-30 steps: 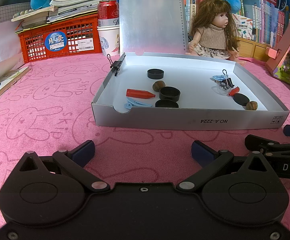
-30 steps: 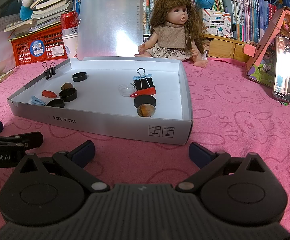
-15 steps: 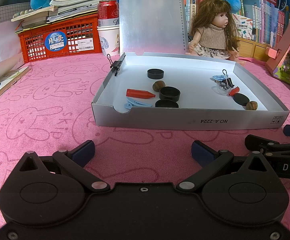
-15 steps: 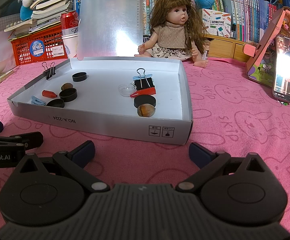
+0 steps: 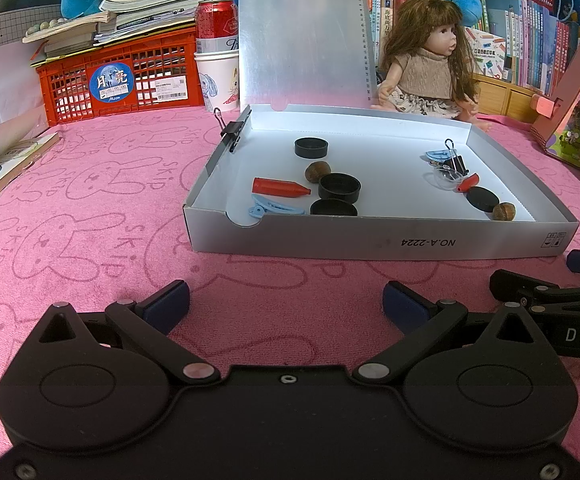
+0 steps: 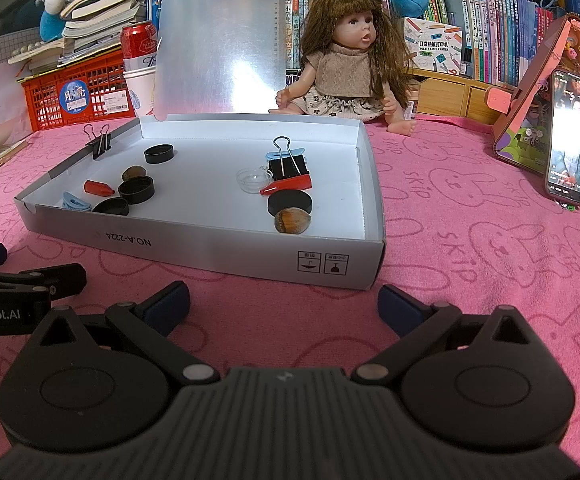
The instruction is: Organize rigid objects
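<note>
- Change across the last second is nil: both grippers sit in the same spots on the pink bench cloth [image 5: 90,208], short of the front wall of the grey box [image 5: 369,242], and every item keeps its place.
- Left gripper [image 5: 286,300] has its jaws wide and holds nothing; right gripper [image 6: 284,300] likewise.
- Inside the box, toward its left end, lie a red cap [image 5: 280,188], a blue clip [image 5: 276,210], three black rings [image 5: 339,186] and a nut [image 5: 317,171].
- Toward its right end cluster a binder clip [image 6: 288,164], a clear dish [image 6: 254,179], a second red cap [image 6: 288,185], a black disc [image 6: 290,203] and a hazelnut [image 6: 291,221].
- Such stillness fits either sorting yet to come or a finished pause.
</note>
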The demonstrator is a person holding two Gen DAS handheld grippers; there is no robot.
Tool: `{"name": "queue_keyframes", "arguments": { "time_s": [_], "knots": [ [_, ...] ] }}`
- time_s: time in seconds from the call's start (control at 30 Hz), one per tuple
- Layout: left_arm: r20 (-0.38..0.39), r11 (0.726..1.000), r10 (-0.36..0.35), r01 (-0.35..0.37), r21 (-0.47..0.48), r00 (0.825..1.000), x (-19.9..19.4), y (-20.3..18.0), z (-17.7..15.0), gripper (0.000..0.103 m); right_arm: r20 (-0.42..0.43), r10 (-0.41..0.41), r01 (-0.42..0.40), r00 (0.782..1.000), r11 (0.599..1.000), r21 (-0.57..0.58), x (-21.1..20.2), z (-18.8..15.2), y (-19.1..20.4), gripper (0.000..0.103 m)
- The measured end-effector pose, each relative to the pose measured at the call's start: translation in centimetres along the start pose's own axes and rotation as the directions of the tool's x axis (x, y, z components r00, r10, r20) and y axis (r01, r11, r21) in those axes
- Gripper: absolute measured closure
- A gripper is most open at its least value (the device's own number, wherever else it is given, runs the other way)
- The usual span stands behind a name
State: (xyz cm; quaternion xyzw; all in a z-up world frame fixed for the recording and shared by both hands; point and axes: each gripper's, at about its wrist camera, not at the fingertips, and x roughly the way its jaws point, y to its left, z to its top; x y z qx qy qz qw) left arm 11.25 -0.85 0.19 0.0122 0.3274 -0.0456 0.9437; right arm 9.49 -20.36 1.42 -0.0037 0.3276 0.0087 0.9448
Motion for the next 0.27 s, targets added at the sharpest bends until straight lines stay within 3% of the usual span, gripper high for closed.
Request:
{"name": "queue_keyframes", "arguments": {
  "time_s": [0.27],
  "knots": [
    [0.001,1.0,-0.001,0.001,-0.001,1.0,0.04,0.09,-0.04,0.0,0.0,0.0,0.0,1.0,1.0,0.0,-0.01,-0.02,0.02,0.0]
  ]
}}
